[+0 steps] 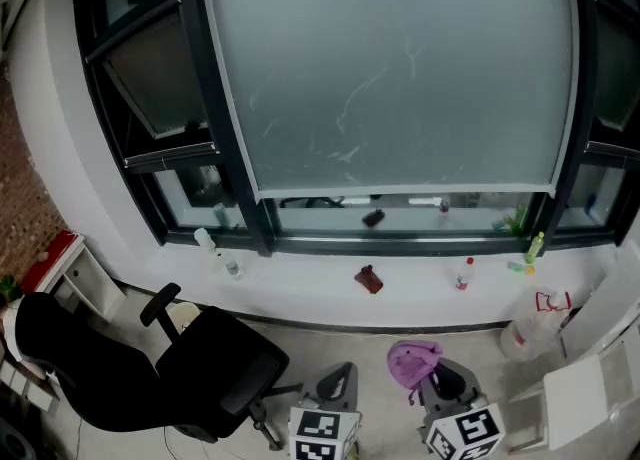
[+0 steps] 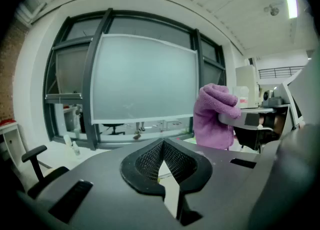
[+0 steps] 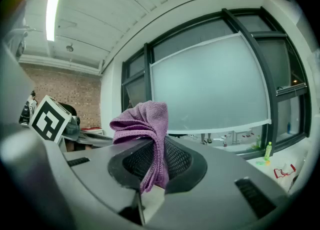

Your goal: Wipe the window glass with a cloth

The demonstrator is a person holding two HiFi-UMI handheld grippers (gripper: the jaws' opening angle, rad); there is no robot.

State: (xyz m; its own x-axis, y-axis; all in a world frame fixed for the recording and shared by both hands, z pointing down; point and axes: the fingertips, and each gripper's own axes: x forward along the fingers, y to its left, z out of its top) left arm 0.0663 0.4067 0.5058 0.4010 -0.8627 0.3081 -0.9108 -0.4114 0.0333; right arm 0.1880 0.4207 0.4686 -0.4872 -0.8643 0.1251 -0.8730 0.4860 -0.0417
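The window's large frosted glass pane [image 1: 390, 68] fills the upper middle of the head view, with thin streaks on it; it also shows ahead as the pane [image 2: 145, 79] and the pane [image 3: 210, 91]. A purple cloth [image 1: 413, 360] is bunched at the bottom of the head view, pinched in my right gripper [image 3: 154, 161], which is shut on the cloth [image 3: 145, 124]. My left gripper [image 2: 162, 166] sits beside it at the left, jaws together with nothing between them. From the left gripper view the cloth [image 2: 214, 116] hangs at the right. Both grippers are well back from the glass.
A black office chair [image 1: 150, 363] stands at lower left. On the white sill [image 1: 300, 283] lie a small brown object [image 1: 369, 279], bottles [image 1: 212, 246] and a red-capped bottle [image 1: 464, 274]. A green bottle [image 1: 535, 246] and a white bag [image 1: 535, 323] are at right.
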